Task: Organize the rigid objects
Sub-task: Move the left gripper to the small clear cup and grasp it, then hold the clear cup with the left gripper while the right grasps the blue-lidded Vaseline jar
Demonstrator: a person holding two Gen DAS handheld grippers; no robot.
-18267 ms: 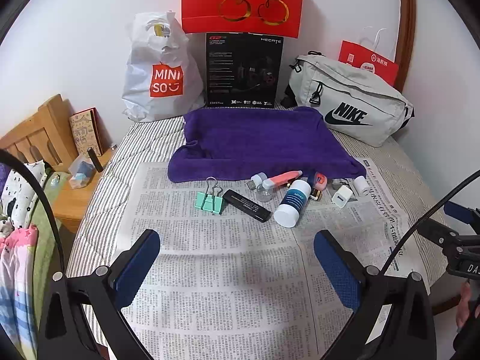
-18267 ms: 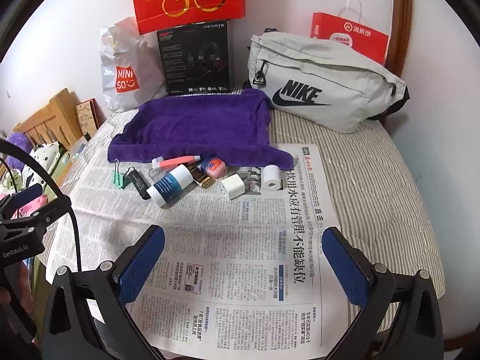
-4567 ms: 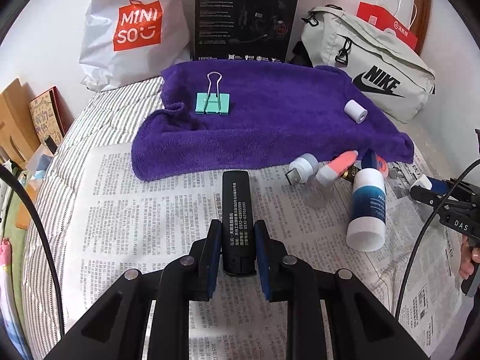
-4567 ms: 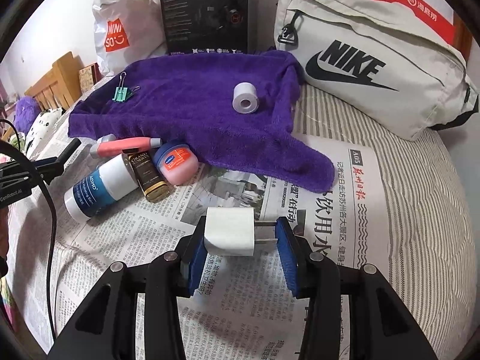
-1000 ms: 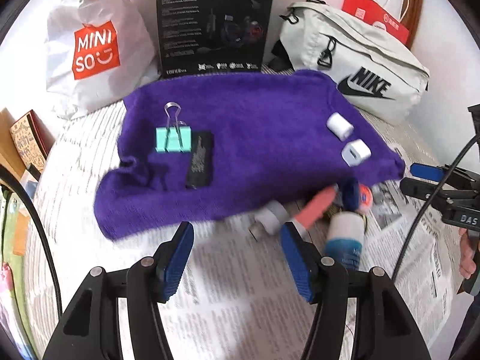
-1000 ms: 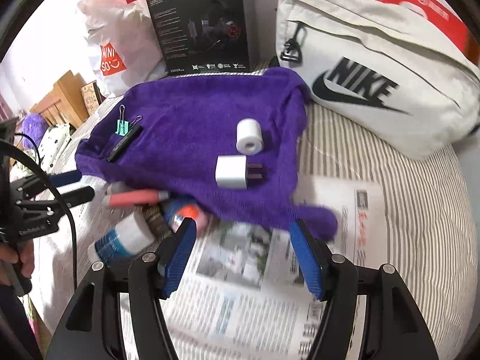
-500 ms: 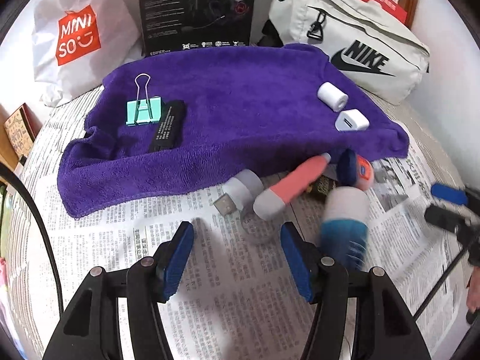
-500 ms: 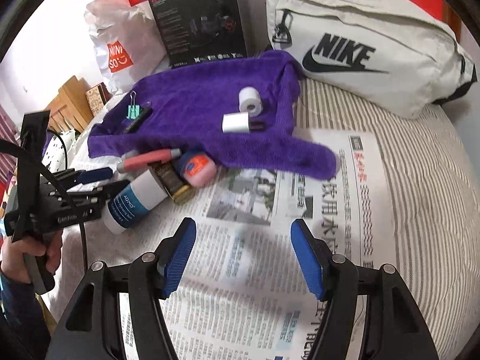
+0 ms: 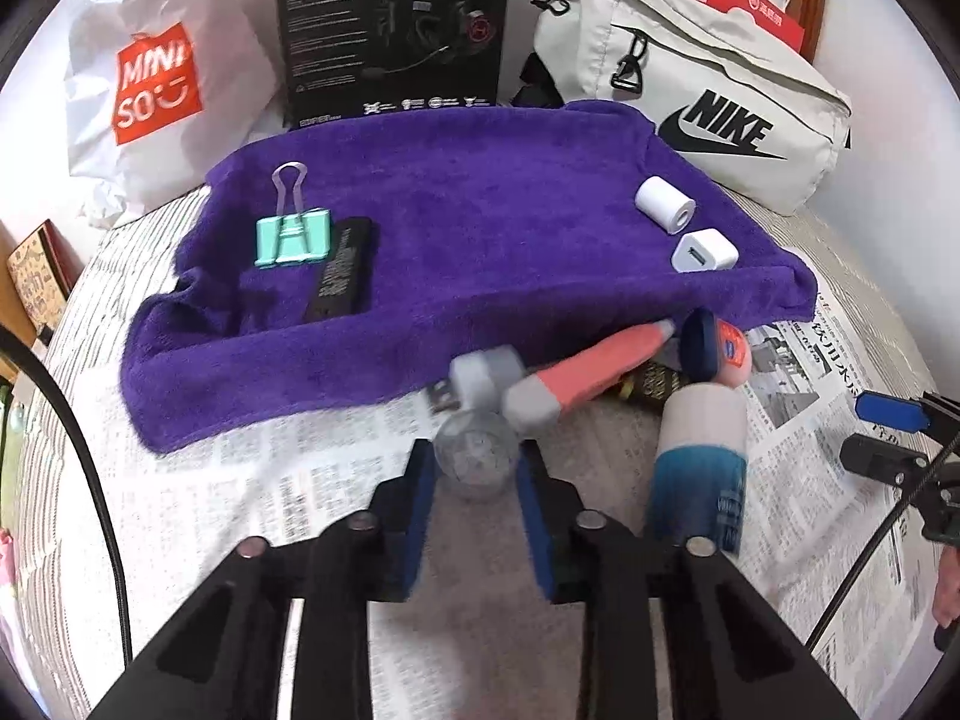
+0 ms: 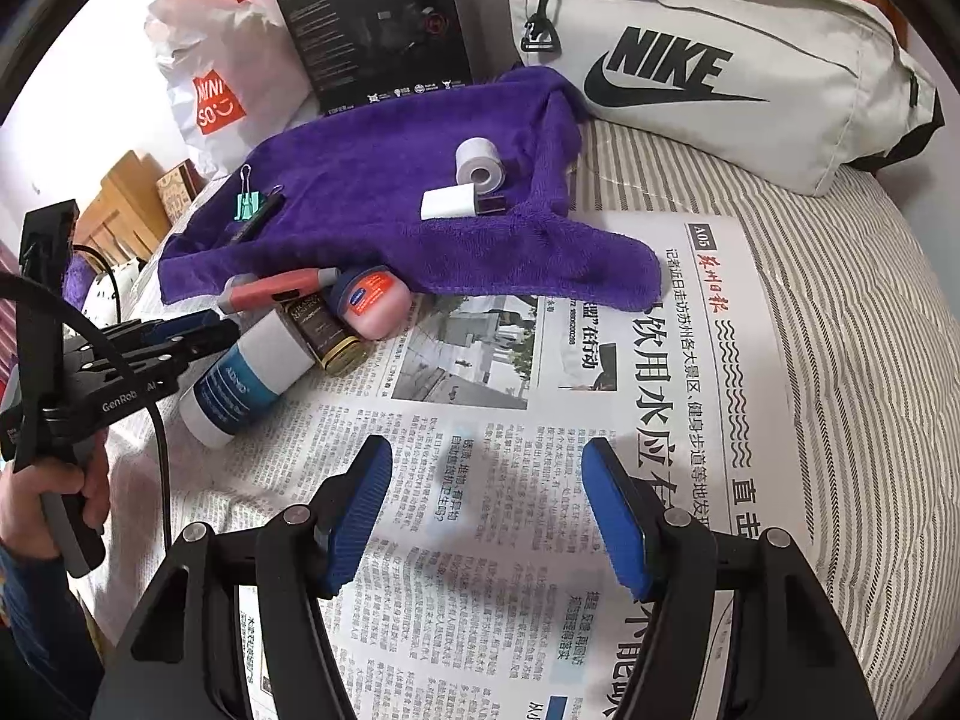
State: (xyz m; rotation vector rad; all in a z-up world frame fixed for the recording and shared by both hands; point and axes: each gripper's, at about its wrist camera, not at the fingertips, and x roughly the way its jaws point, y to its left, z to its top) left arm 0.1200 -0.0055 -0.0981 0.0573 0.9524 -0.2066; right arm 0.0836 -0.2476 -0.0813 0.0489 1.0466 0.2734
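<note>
My left gripper (image 9: 477,468) is closing, its blue pads against both sides of a small clear round jar (image 9: 477,453) on the newspaper. Just beyond the jar lie a grey USB stick (image 9: 480,375), a pink tube (image 9: 591,369), a Vaseline tin (image 9: 717,345) and a blue-and-white bottle (image 9: 699,468). On the purple towel (image 9: 480,228) rest a teal binder clip (image 9: 293,237), a black flat device (image 9: 343,276), a white roll (image 9: 663,204) and a white charger (image 9: 703,251). My right gripper (image 10: 486,504) hangs open over bare newspaper, right of the bottle (image 10: 249,378).
A grey Nike bag (image 10: 720,54), a black headset box (image 9: 390,24) and a Miniso bag (image 9: 156,78) line the back. The newspaper (image 10: 630,360) covers a striped bed. A wooden bedside unit (image 10: 129,204) stands at the left. A hand (image 10: 36,498) grips the left tool.
My left gripper has come down and forward onto the small jar, and its jaws have narrowed from wide apart to touching it. The right gripper has sunk slightly toward the newspaper, still open.
</note>
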